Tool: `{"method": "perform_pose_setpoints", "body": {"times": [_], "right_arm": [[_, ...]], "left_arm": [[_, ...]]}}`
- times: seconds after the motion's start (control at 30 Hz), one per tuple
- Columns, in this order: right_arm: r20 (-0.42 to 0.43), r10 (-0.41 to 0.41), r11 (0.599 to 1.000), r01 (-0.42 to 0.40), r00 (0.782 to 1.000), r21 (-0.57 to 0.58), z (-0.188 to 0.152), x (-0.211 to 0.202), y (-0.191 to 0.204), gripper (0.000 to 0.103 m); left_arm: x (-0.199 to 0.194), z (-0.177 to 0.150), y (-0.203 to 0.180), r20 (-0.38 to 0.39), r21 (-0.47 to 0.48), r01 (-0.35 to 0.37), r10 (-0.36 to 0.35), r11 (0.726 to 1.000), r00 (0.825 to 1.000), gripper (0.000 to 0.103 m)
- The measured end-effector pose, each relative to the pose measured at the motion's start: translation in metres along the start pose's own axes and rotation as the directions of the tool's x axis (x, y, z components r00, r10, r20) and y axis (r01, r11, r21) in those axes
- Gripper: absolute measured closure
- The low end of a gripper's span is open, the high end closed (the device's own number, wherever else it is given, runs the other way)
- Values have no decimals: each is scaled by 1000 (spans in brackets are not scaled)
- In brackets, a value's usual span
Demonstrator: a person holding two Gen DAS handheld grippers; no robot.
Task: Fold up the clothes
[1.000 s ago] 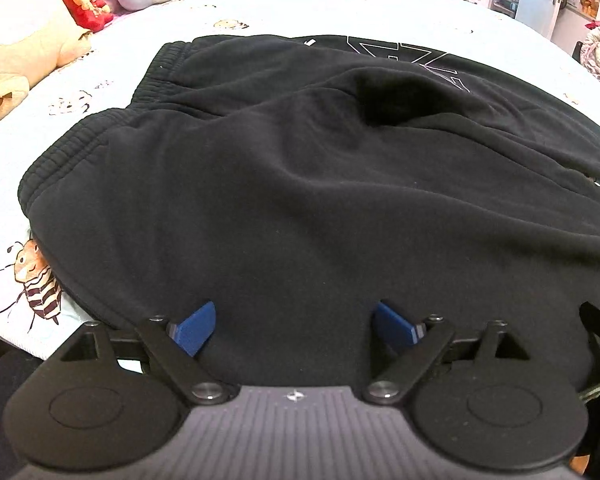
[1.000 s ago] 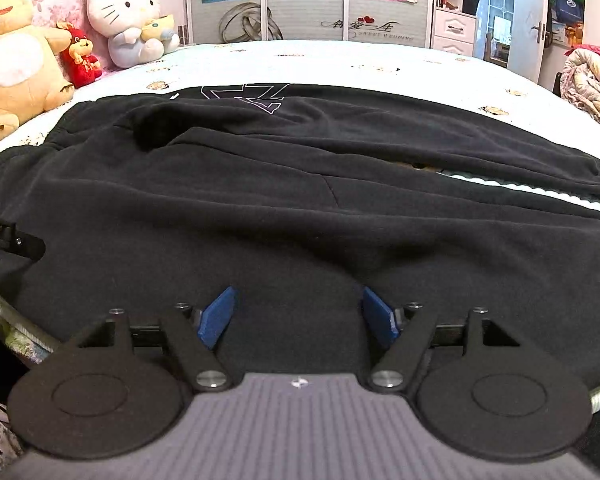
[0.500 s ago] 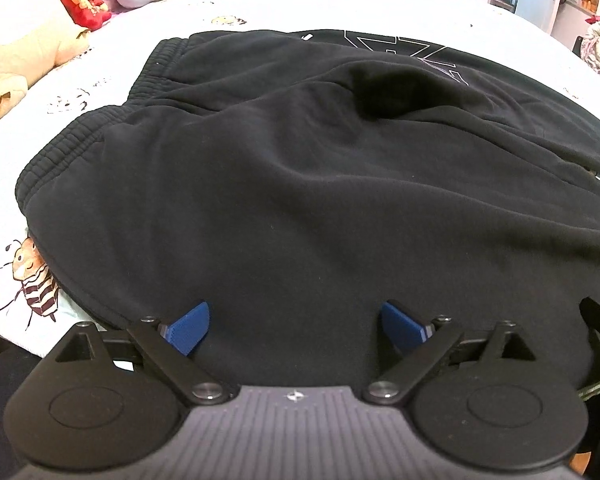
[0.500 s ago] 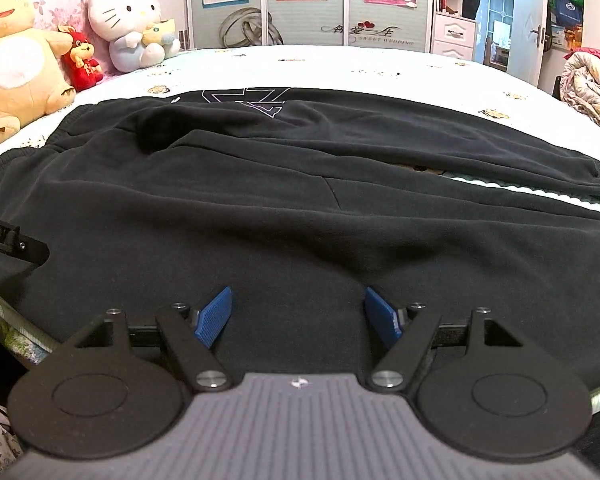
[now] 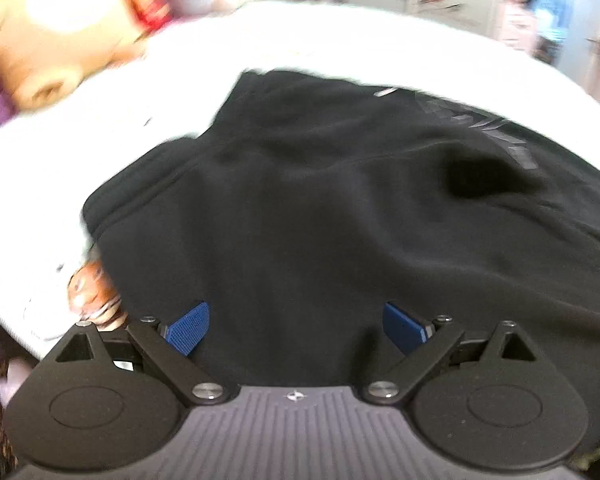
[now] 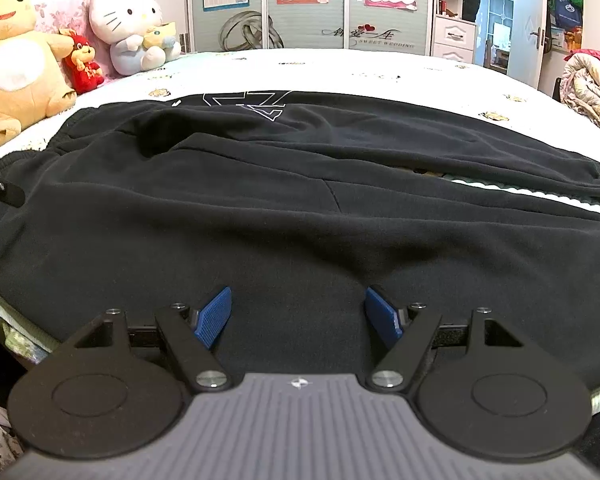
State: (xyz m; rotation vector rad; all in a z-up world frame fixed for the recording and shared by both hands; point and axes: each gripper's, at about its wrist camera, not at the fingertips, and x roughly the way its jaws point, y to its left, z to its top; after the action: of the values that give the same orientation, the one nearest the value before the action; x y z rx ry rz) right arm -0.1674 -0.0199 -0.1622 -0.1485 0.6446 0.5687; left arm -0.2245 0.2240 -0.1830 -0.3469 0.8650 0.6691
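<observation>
Garment under inspection was a pair of black trousers [image 6: 284, 200], lying across the white printed bedsheet [image 6: 340, 68] and filling the middle of both views, with the elastic waistband [image 5: 140, 184] at centre left of the left wrist view and a pale printed emblem [image 6: 246, 104] at upper centre of the right wrist view. Progress was judged early: the cloth lay roughly flat and rumpled, one leg appeared laid over the other, and no crosswise fold was evident; the lengthwise halving and smoothing appeared outstanding. The left gripper [image 5: 296, 326] stood wide, blue pads clear of the fabric at the near edge, nothing held. The right gripper [image 6: 298, 314] likewise stood wide and empty over the near hem. Compared with the earlier frames, the left view had swung and blurred, the waistband shifting toward centre and the plush toy [image 5: 40, 36] enlarging at upper left; the right view was unchanged.
</observation>
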Motion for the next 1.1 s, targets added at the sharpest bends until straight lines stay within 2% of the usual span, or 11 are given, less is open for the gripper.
{"method": "perform_pose_setpoints", "body": {"times": [0.07,0.17,0.3,0.37,0.43,0.47,0.67,0.83,0.93,1.03,1.1], "right_arm": [[10,6,1000,-6,1000,10,3,-5,-1,29],[95,28,1000,-27,995,-7,16,-22,6,29],[144,141,990,-140,980,-18,65,-21,24,32],[145,217,976,-214,965,-35,98,-10,38,63],[117,291,957,-289,949,-37,133,14,58,83],[95,316,949,-314,944,-36,149,30,73,86],[-23,402,913,-403,915,-59,223,137,170,83],[-205,312,939,-334,928,-83,241,262,247,81],[-273,284,953,-301,919,-24,249,332,261,82],[-244,281,958,-286,928,16,277,348,268,85],[-210,275,960,-279,938,13,286,332,268,85]], "left_arm": [[4,-7,4,-1,-7,14,-14,1000,1000,7],[2,-18,-1,41,30,11,-13,999,999,6],[0,-20,-11,124,44,13,-19,999,992,6],[1,-21,-11,175,24,41,-45,999,984,6],[5,-23,-4,205,-10,93,-89,996,975,6],[8,-25,1,209,-28,120,-112,992,971,6],[6,-26,24,257,-107,216,-183,970,949,6],[10,-24,28,248,-106,258,-226,960,942,5],[14,-21,31,240,-103,282,-252,954,938,5],[16,-18,33,234,-117,307,-275,944,933,2],[16,-17,35,235,-128,322,-287,938,929,1]]}}
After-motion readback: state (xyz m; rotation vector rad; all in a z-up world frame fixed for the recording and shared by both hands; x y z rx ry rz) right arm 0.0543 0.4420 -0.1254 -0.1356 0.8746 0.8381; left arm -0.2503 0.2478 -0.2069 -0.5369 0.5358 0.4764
